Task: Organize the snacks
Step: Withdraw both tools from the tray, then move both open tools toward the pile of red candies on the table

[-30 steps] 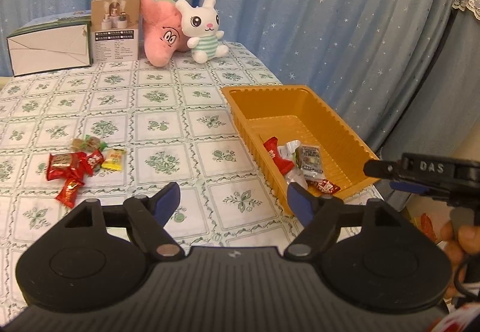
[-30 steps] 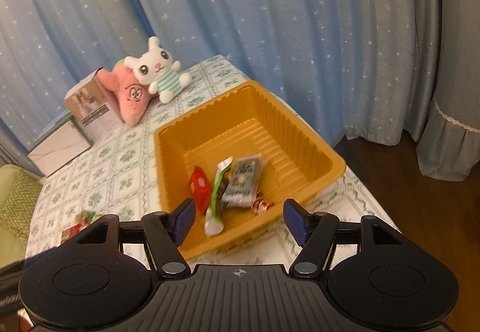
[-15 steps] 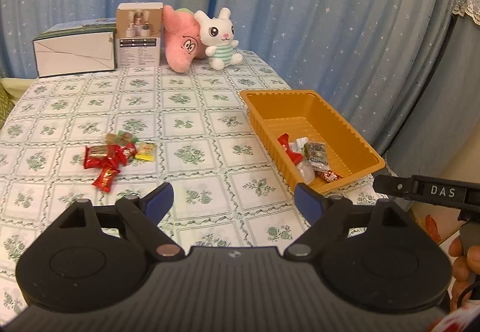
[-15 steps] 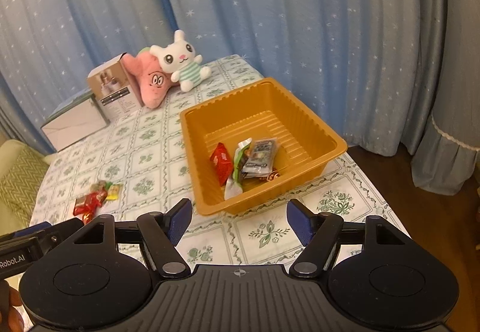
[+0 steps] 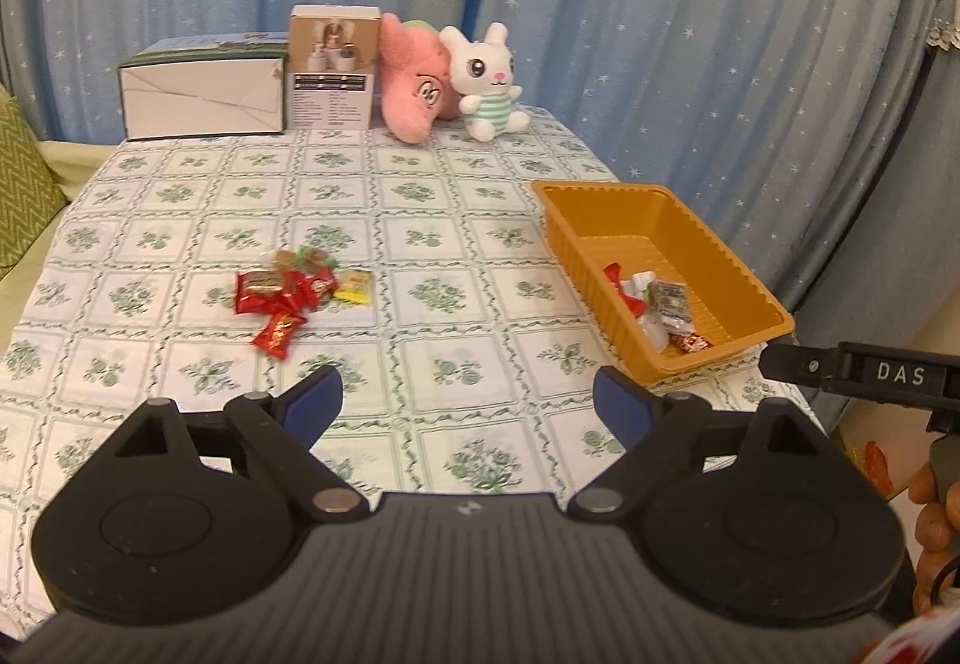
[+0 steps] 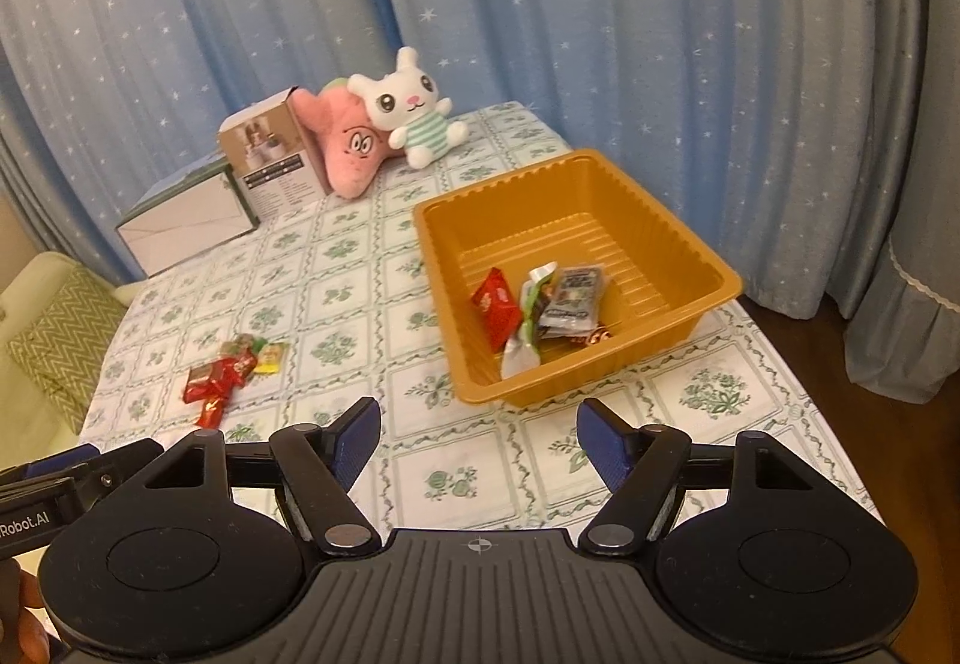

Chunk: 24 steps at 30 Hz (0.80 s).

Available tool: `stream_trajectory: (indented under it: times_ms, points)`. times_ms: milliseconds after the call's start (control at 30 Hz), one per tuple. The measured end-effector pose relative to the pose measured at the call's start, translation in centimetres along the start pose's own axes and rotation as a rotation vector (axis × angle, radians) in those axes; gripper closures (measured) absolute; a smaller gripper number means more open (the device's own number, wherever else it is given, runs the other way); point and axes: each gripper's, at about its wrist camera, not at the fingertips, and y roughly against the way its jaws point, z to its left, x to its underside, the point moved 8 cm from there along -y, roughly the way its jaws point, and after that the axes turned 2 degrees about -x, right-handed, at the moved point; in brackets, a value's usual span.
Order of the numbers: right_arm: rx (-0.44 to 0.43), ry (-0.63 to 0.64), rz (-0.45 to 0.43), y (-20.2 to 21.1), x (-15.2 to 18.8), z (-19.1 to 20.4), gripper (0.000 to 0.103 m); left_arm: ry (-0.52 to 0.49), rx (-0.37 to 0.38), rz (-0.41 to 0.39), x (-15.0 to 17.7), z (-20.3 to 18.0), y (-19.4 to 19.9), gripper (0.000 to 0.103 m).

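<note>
While star-print curtains hang behind, floral-checked cloth covers desk (image 5: 456, 220). Ribbed orange plastic tray (image 6: 678, 244) near right edge, four wrappers inside. Loose glossy snacks (image 5: 288, 292) left, open cloth between. Left gripper (image 5: 468, 403), right gripper (image 6: 477, 433): jaws apart, just widened, empty.

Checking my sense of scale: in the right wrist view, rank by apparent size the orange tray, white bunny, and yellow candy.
1. orange tray, nearest, so partly perspective
2. white bunny
3. yellow candy

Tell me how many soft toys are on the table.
2: a pink soft toy and a white rabbit, touching at the table's far edge, right of the boxes. None seems hidden.
</note>
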Motion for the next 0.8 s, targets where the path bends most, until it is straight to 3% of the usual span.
stream_trajectory:
  times_ms: [800]
  points:
    - [-0.041,0.071,0.04,-2.2,0.7,3.9,0.03,0.036,-0.09,0.001,0.1,5.2,0.4,0.013]
